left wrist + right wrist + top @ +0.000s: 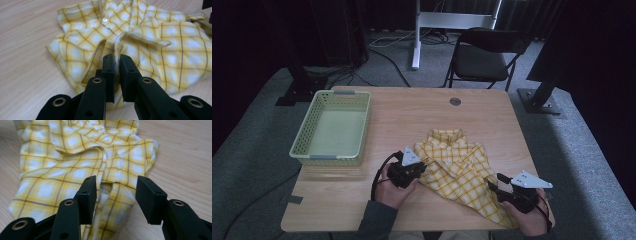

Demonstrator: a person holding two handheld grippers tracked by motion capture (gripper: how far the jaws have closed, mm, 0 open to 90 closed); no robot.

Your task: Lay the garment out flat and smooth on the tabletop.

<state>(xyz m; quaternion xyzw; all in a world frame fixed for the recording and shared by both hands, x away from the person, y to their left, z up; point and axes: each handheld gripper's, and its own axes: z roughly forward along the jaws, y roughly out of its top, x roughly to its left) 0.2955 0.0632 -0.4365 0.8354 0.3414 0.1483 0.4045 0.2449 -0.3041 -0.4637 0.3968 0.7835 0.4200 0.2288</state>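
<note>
While the left gripper [115, 65] has its fingers pinched on the yellow shirt [459, 165] lying crumpled on the surface [412, 115], the right gripper [116, 195] sits open over its hem, so the basket [333, 128] looks a way off.

The shirt [140, 37] is soft, matt checked cloth. The table [412, 120] is smooth pale wood grain. The basket [332, 127] is perforated plastic; the left gripper [117, 75] is matt black plastic.

Yellow checked shirt [457, 165] lies beside green basket [333, 127].
</note>
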